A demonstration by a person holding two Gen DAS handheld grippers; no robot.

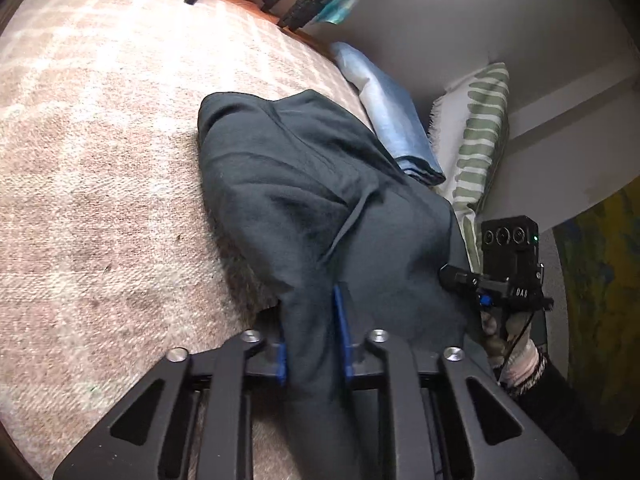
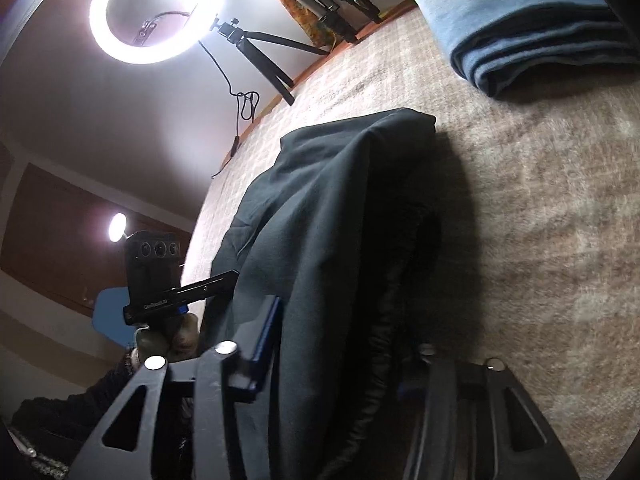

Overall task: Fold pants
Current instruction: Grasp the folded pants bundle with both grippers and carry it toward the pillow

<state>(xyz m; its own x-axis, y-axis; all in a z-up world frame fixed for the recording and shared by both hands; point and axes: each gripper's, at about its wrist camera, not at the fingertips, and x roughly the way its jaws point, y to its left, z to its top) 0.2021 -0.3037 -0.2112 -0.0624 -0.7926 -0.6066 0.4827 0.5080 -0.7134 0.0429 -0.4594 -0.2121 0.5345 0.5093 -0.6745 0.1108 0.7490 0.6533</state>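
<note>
The dark pants [image 1: 304, 200] are lifted off a pinkish-beige bed blanket [image 1: 100, 160], their far end still resting on it. My left gripper [image 1: 314, 320] is shut on the near edge of the pants, cloth bunched between its blue pads [image 1: 341, 320]. My right gripper [image 2: 340, 344] is shut on the other side of the same edge, at the waistband; the pants [image 2: 320, 220] drape forward from it. The right gripper also shows in the left wrist view [image 1: 508, 280] beside the cloth, and the left gripper in the right wrist view [image 2: 160, 280].
Folded blue jeans [image 1: 392, 120] lie at the bed's far side, also in the right wrist view [image 2: 520, 28]. A green-striped pillow [image 1: 480, 140] leans by the wall. A ring light [image 2: 156, 12] on a tripod [image 2: 264, 52] stands at the bed's edge.
</note>
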